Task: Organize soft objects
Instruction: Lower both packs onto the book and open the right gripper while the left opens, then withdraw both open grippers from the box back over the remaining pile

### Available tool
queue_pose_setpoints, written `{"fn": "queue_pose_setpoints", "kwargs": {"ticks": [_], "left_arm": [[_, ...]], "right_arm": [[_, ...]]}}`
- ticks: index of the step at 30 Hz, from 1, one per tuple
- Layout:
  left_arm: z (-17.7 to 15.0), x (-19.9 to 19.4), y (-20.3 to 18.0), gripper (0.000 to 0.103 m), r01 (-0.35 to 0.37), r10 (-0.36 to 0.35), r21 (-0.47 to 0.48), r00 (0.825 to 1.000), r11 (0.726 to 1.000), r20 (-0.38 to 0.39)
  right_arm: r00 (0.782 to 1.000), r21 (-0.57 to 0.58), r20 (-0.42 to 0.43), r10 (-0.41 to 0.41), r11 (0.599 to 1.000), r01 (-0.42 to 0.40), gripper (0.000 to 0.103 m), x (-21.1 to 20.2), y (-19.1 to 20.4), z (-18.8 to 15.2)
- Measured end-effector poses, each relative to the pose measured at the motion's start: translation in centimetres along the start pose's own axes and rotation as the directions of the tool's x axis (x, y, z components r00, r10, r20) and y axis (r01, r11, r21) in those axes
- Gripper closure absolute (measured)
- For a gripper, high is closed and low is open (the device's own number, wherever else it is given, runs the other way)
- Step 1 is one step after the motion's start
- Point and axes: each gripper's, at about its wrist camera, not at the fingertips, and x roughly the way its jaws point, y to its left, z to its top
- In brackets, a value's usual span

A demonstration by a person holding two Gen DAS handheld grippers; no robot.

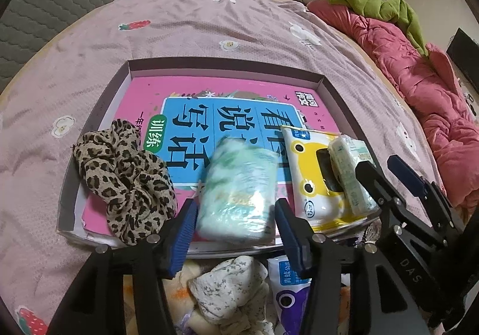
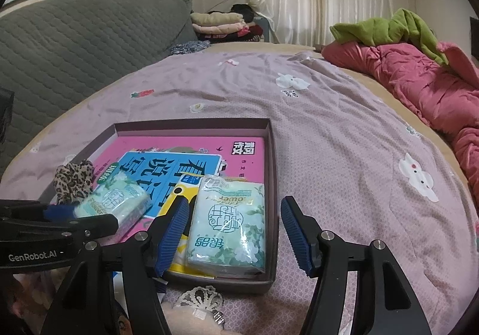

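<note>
A shallow grey box (image 1: 224, 65) (image 2: 191, 122) lies on the bed with a pink book (image 1: 185, 92) flat inside it. My left gripper (image 1: 236, 230) (image 2: 95, 215) stands open around a pale green tissue pack (image 1: 239, 191) (image 2: 116, 203), which looks blurred and rests on the book. My right gripper (image 2: 235, 233) (image 1: 379, 162) is open at the box's right corner. A second green tissue pack (image 2: 227, 221) (image 1: 350, 173) sits between its fingers, clear of the right pad, atop a yellow frog tissue pack (image 1: 314, 173) (image 2: 176, 197). A leopard scrunchie (image 1: 125, 182) (image 2: 73, 179) lies at the box's left.
Just in front of the box lie a floral cloth (image 1: 230, 284), a purple-and-white pack (image 1: 287, 284) and a lace piece (image 2: 203, 299). A pink quilt (image 2: 419, 89) with a green cloth (image 2: 389, 29) fills the bed's right side. A grey quilted headboard (image 2: 74, 44) stands on the left.
</note>
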Motion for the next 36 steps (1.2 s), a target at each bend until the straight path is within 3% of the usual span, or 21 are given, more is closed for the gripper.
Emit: {"fn": "queue_pose_setpoints", "kwargs": {"ticks": [15,36], "left_arm": [[0.1,-2.5,0.8,0.046,-0.016,0.017,-0.015,0.998,1.000,0.054],[-1.6,-7.2,3.9,0.045,-0.068,0.075,-0.052,0.988,0.996,0.134]], "right_arm": [[1.000,-0.009,0.010,-0.011,1.000,0.011,0.032,-0.1,-0.3,-0.1],[0.991,-0.064,0.131,0.036,0.998,-0.027,0.029,-3.1,1.1,0.3]]}}
